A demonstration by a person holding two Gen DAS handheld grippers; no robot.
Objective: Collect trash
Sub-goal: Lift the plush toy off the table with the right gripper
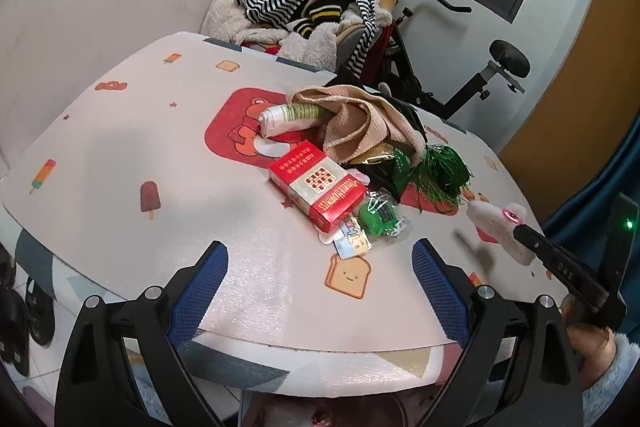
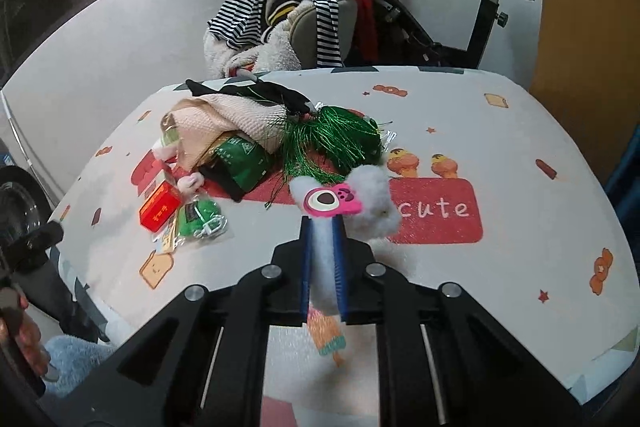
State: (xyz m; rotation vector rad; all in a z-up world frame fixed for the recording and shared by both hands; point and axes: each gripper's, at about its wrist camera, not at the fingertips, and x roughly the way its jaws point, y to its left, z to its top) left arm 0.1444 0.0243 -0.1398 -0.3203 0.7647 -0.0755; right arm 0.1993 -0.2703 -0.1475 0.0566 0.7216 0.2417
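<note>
My right gripper is shut on a white fluffy item with a pink bear face and holds it above the table; it also shows in the left wrist view. My left gripper is open and empty over the near table edge. Ahead of it lie a red box, a clear packet with a green toy, a crushed can, a beige cloth, a green foil bag and a green tinsel pompom.
The table has a white printed cover. Behind it stands a chair heaped with striped clothes and an exercise bike. Shoes sit on the floor at the left.
</note>
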